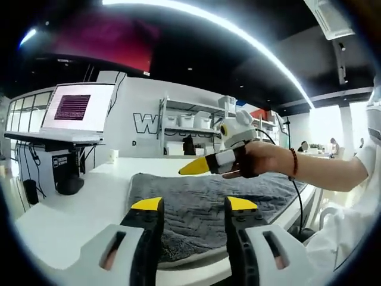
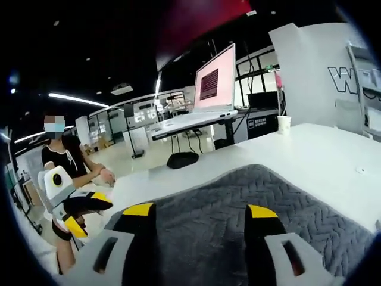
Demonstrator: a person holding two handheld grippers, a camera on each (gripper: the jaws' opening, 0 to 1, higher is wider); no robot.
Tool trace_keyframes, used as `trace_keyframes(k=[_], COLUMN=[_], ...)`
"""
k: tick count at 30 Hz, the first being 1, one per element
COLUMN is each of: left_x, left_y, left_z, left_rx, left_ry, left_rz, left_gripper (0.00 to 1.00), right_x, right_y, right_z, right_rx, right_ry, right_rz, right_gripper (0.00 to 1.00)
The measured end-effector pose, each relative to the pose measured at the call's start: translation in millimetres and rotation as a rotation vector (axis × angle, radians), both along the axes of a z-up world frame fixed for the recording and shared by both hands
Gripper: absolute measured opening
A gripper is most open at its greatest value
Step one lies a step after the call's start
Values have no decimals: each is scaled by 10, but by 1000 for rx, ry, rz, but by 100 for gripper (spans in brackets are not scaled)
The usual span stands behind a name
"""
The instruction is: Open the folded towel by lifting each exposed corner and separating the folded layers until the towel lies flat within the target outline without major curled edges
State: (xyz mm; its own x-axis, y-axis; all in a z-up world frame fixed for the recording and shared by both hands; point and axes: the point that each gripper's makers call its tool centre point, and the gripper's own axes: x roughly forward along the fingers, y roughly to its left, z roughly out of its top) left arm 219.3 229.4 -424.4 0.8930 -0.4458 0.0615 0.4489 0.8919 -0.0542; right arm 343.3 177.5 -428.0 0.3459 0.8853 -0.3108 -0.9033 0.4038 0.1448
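A grey towel (image 1: 202,205) with a herringbone weave lies on the white table (image 1: 65,220). My left gripper (image 1: 194,205) hovers over its near edge, jaws open and holding nothing. A hand holds my right gripper (image 1: 195,167) above the towel's far side, and it is seen side-on with one yellow tip showing. In the right gripper view, the right gripper (image 2: 200,211) stands open over the towel (image 2: 238,196), nothing between its jaws. The left gripper (image 2: 86,213) shows at that view's left, open, beside the towel's end.
An open laptop (image 1: 74,110) sits on a side desk (image 1: 53,140), with a paper cup (image 1: 113,156) on the table near it. Shelves with bins (image 1: 190,125) stand behind. A person (image 2: 65,161) sits beyond the table's end. Bare tabletop (image 2: 321,155) surrounds the towel.
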Motion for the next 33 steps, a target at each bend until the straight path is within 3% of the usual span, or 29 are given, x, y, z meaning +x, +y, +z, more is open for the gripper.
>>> trace_keyframes(k=[2, 7, 12, 22, 26, 33], left_x=[12, 33, 50, 42, 68, 60], left_y=[-40, -141, -313, -600, -647, -815], left_z=[7, -6, 20, 38, 35, 16], left_rx=[3, 21, 7, 20, 20, 39], left_ry=[-2, 5, 3, 3, 5, 15], left_rz=[-3, -21, -59, -135, -138, -178], left_gripper=[49, 57, 68, 73, 74, 74], right_x=[47, -65, -283, -505, -610, -648], right_y=[-29, -124, -213, -548, -630, -872], right_z=[-14, 11, 67, 159, 244, 230], right_rx=[-2, 18, 5, 11, 74, 74], right_ry=[-11, -34, -100, -178, -166, -197], right_rz=[-6, -18, 1, -24, -16, -44], right_gripper=[60, 63, 66, 68, 69, 71])
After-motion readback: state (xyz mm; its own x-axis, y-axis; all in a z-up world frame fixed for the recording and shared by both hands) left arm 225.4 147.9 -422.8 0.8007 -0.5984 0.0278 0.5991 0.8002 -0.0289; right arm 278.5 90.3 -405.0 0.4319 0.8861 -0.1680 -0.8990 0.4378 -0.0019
